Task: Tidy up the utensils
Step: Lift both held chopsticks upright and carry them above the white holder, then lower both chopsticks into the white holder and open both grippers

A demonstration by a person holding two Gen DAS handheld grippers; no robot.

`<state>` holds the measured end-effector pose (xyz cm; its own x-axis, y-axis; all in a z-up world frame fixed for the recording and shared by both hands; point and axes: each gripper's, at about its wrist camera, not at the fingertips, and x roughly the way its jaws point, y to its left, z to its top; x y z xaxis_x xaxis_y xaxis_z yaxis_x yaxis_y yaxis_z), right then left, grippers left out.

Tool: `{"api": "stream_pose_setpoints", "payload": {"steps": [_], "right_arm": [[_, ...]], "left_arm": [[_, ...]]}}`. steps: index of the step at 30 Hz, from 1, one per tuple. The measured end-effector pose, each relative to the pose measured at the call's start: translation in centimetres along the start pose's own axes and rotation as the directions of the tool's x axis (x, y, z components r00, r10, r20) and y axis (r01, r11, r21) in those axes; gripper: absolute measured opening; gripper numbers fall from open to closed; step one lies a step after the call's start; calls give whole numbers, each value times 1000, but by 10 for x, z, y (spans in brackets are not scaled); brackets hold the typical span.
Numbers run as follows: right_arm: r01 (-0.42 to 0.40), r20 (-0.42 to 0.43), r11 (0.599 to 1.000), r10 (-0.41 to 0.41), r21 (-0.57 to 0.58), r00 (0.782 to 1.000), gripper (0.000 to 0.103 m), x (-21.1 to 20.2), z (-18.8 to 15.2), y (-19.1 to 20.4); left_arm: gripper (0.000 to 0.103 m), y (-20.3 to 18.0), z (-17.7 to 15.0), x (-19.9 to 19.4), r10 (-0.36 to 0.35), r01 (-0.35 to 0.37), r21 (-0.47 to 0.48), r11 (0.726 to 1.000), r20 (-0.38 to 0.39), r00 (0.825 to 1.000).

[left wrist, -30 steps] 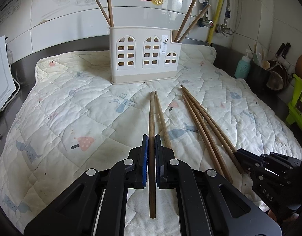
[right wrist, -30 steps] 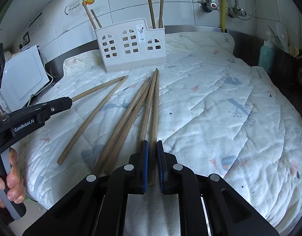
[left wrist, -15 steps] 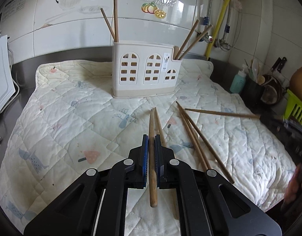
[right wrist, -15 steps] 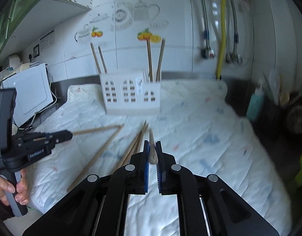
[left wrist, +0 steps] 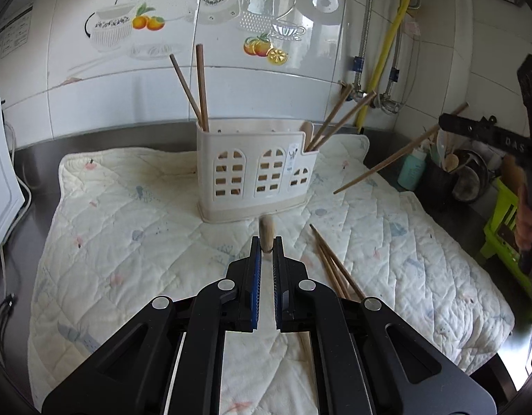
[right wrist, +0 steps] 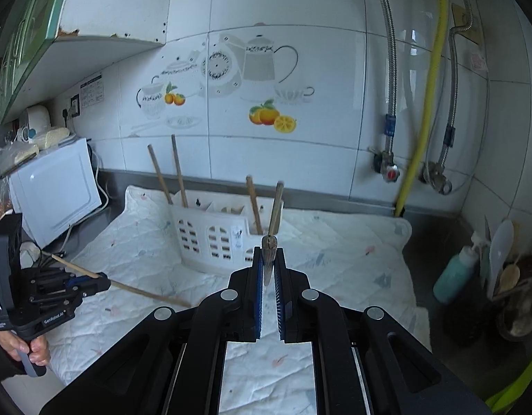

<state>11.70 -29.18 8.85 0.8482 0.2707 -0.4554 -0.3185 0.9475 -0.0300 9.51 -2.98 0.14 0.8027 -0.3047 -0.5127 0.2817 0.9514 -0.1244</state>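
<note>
Chopsticks are in both your tools: the left tool is clenched on one chopstick seen end-on, its long axis running along the fingers toward the white holder, and the right tool grips another chopstick the same way, lifted above the quilted mat on the counter. You look to be in the carry step, so next tip each stick upright and lower it into a compartment. More loose chopsticks lie on the mat.
</note>
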Motion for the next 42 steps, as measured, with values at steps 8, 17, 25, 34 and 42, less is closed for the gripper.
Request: {"api": "stream_pose_setpoints", "payload": {"steps": [8,17,25,34,42], "right_arm": [[7,-5,1000,-7,-21,1000,6,13,37,-11],[5,30,1000,-5,-13,1000,6,19,72,-20],[-24,41,1000,24,-16,999,6,32,94,-17],[-59,-81,997,55,-46,995,6,80,95,-13],[-82,-122,995,75,-51,990,6,107,87,-13]], "left_arm": [[5,4,27,-2,9,-9,11,1000,27,1000],[5,5,61,-10,6,-8,25,1000,86,996],[5,4,111,-20,14,-22,42,999,194,981],[5,-1,176,-17,50,-75,64,995,329,943],[5,4,205,21,80,-102,44,994,349,934]]}}
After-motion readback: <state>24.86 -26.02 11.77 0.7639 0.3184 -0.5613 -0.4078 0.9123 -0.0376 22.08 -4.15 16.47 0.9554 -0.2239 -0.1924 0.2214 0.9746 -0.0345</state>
